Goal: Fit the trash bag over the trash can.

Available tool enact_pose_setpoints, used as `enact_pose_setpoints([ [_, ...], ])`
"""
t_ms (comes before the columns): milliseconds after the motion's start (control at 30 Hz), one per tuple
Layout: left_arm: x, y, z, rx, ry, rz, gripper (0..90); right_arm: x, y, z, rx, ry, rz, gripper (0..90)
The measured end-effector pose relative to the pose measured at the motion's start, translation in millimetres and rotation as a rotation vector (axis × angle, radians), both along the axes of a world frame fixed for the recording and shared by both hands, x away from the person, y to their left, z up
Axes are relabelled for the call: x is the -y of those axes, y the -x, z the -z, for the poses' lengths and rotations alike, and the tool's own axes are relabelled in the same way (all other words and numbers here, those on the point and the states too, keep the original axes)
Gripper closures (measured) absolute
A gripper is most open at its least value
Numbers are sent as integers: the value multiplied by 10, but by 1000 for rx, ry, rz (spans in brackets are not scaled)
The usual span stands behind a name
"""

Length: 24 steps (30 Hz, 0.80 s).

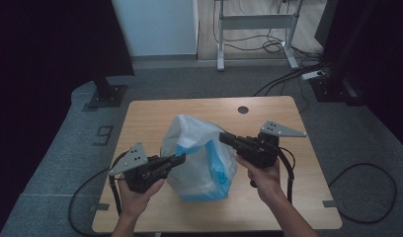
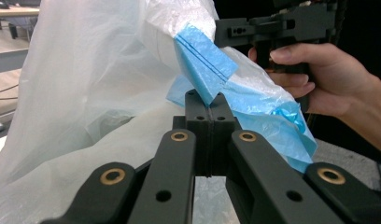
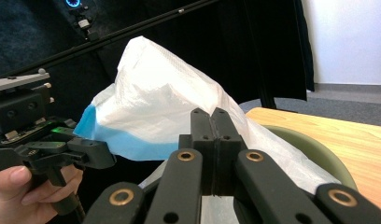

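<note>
The thin bag (image 1: 199, 158) is the weak point here: judged from how both grippers pinch its rim, a pull in opposite directions could tear the film or slip the blue band (image 2: 205, 65) out of a grip, and the bag would sag back onto the table (image 1: 283, 128). In the high view the bag stands at the centre of the frame, on the wooden table, its mouth held up between the two tools. The left gripper (image 1: 181, 159), at lower left, has its jaws pressed together on the blue edge of the rim; in the left gripper view that blue fold rises straight out of the closed jaw tips. The right gripper (image 1: 224, 138), right of centre, is likewise clamped shut on the white film at the opposite side of the mouth.
</note>
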State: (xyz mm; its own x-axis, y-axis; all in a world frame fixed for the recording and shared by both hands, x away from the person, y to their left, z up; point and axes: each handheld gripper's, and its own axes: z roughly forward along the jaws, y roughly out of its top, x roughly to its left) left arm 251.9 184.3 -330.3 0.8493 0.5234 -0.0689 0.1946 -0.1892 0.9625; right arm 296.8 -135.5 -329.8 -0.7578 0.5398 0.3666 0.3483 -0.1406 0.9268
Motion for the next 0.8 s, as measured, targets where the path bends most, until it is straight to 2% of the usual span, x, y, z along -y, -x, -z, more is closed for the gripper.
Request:
enact_pose_setpoints([
  [167, 28, 34, -29, 31, -54, -11, 900, 8, -11, 6, -12, 4, 3, 890],
  [333, 56, 61, -39, 49, -100, 9, 898, 25, -18, -1, -20, -8, 3, 890],
  [567, 65, 57, -55, 64, -109, 22, 900, 78, -27, -19, -31, -31, 2, 891],
  [700, 72, 54, -91, 71, -98, 28, 900, 90, -24, -10, -29, -23, -4, 887],
  [767, 77, 39, -122, 64, -98, 31, 900, 102, -18, -6, -21, -11, -3, 823],
  [800, 81, 33, -132, 59, -97, 29, 900, 104, -8, -11, -4, 8, 2, 739],
])
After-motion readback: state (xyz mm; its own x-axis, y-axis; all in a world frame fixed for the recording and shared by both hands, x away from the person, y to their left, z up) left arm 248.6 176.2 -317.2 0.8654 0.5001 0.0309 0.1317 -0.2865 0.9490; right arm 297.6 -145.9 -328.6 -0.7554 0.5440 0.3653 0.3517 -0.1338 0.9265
